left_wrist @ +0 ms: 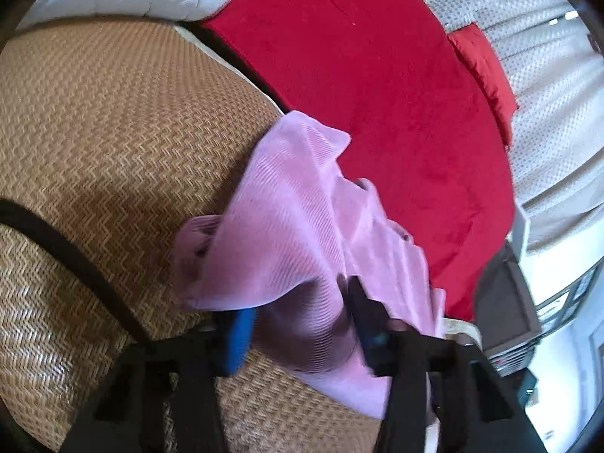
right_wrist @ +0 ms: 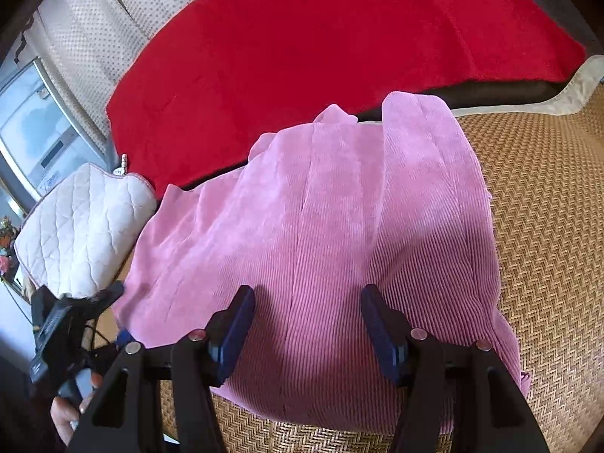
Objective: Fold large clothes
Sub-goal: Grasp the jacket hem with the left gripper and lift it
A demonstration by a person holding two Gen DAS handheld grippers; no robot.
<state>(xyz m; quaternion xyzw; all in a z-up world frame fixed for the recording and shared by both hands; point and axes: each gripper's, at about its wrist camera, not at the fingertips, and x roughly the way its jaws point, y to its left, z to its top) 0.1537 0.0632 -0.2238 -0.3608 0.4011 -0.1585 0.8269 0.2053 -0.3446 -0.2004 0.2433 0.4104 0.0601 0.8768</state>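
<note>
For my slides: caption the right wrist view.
Right gripper poised open over a pink ribbed garment on a woven mat, red blanket behind.

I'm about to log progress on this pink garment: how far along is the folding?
Done: the pink garment lies on the woven mat, partly bunched, with no neat fold visible. In hand: the left gripper has a raised flap of it between its jaws, whether clamped is unclear. The right gripper hovers open over the near edge. Left: nearly all the folding.
</note>
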